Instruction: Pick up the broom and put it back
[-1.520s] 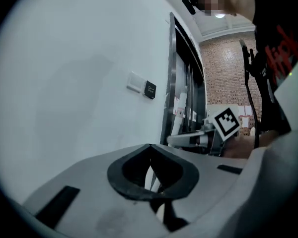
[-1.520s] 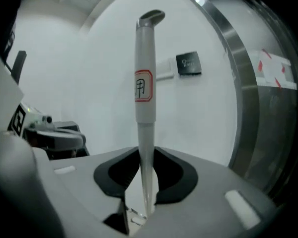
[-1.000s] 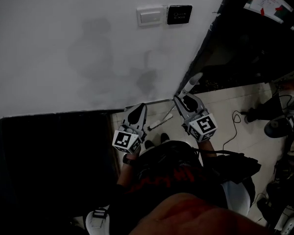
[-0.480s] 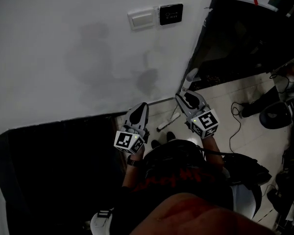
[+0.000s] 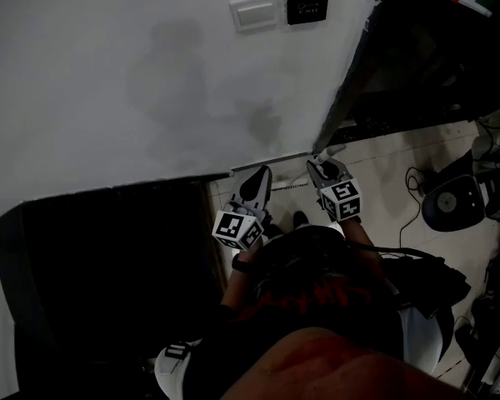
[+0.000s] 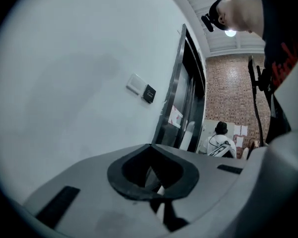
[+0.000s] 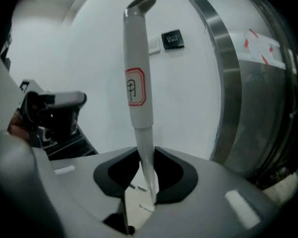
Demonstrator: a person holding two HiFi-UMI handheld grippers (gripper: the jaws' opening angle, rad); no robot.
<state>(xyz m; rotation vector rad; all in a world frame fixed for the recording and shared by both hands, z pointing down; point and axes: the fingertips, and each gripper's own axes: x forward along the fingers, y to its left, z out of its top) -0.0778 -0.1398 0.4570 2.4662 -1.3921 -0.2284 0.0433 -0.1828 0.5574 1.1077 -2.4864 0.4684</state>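
Note:
The broom shows as a white handle (image 7: pixel 136 83) with a red-edged label, standing upright in front of the white wall. My right gripper (image 7: pixel 146 165) is shut on the thin part of that handle. In the head view the right gripper (image 5: pixel 317 164) points at the foot of the wall, with the handle's tip (image 5: pixel 326 151) just past it. The broom's head is hidden. My left gripper (image 5: pixel 261 175) hovers beside it on the left, level, with its jaws together and nothing between them; in its own view the left gripper (image 6: pixel 150 148) faces the wall.
A white switch plate (image 5: pixel 255 12) and a dark panel (image 5: pixel 307 6) sit high on the wall. A dark metal door frame (image 5: pixel 358 73) runs to the right. A black block (image 5: pixel 108 265) fills the left. A round base (image 5: pixel 446 207) and cables lie on the tiled floor.
My right gripper has come down along the wall with the handle, so less of the handle's tip shows above it. The left gripper shifted slightly to the right.

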